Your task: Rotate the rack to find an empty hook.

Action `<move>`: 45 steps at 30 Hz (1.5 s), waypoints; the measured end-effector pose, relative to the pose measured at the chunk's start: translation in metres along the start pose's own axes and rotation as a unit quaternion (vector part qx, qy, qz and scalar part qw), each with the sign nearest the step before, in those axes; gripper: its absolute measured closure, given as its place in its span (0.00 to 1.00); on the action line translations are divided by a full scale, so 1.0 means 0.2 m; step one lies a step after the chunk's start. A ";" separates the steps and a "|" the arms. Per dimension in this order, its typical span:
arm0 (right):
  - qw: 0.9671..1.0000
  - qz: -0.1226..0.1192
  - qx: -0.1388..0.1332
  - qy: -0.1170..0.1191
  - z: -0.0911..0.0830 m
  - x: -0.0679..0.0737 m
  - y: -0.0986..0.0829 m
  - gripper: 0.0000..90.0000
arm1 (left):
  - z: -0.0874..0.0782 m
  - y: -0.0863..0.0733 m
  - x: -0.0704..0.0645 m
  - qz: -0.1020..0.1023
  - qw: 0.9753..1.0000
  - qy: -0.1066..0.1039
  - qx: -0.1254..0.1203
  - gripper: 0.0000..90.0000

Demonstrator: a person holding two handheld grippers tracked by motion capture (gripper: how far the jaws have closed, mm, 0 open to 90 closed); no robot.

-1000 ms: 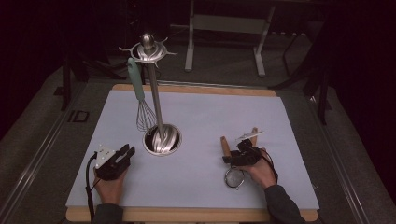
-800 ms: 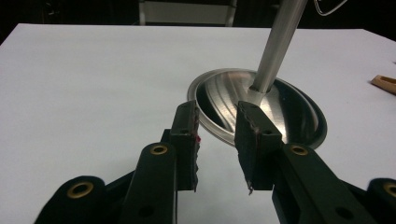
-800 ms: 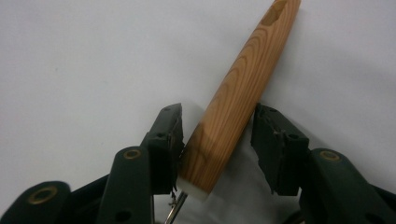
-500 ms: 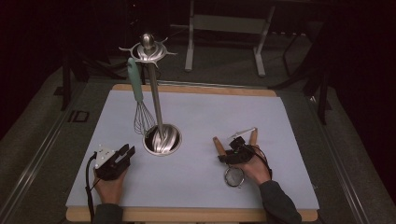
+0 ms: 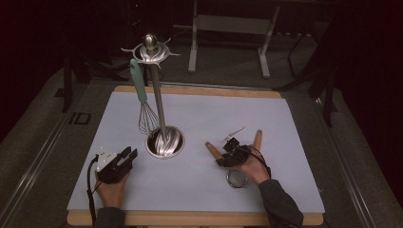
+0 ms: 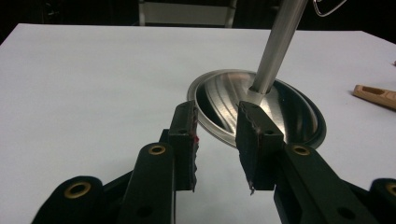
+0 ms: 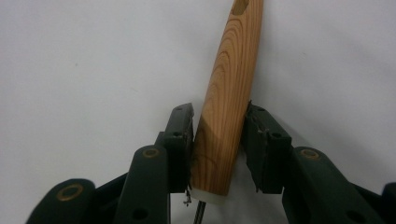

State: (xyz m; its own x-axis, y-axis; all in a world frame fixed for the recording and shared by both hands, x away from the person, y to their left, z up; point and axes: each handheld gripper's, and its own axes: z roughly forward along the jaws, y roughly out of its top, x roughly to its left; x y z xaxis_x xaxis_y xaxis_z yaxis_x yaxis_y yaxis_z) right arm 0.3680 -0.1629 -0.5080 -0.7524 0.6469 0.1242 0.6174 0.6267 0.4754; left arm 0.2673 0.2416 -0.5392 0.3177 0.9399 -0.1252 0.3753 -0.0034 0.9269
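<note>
The left gripper (image 5: 124, 156) rests open and empty beside the polished steel utensil stand (image 5: 164, 141) with its hanging whisk (image 5: 145, 113). Right of it, the right gripper (image 7: 217, 135) straddles a tapered wooden utensil handle (image 7: 229, 93) lying on the white mat (image 5: 285, 123), jaws barely touching; it looks rigid, light and smooth, best gripped mid-handle.

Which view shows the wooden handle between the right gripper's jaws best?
The right gripper view: the wooden handle runs up between the jaws, grain and end hole clear. The high view shows it small; the left gripper view catches another handle's tip.
</note>
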 end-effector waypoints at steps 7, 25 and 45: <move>1.000 0.000 0.018 0.011 -0.02 0.00 0.04 0.69 | 0.00 0.00 0.00 -0.001 1.000 0.000 -0.001 0.77; 0.993 0.054 0.093 0.055 -0.02 -0.05 0.05 0.75 | 0.00 0.00 0.00 0.000 1.000 -0.001 -0.001 0.76; 0.995 0.072 0.037 0.059 -0.08 -0.08 0.07 0.79 | 0.00 0.00 0.00 0.000 1.000 0.000 -0.001 0.76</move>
State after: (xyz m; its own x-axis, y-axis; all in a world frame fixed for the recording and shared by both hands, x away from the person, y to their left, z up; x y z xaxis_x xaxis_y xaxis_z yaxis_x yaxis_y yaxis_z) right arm 0.3846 -0.1711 -0.4894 -0.6741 0.6794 0.2897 0.7326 0.5650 0.3797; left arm 0.2672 0.2412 -0.5392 0.3181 0.9396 -0.1261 0.3742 -0.0022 0.9274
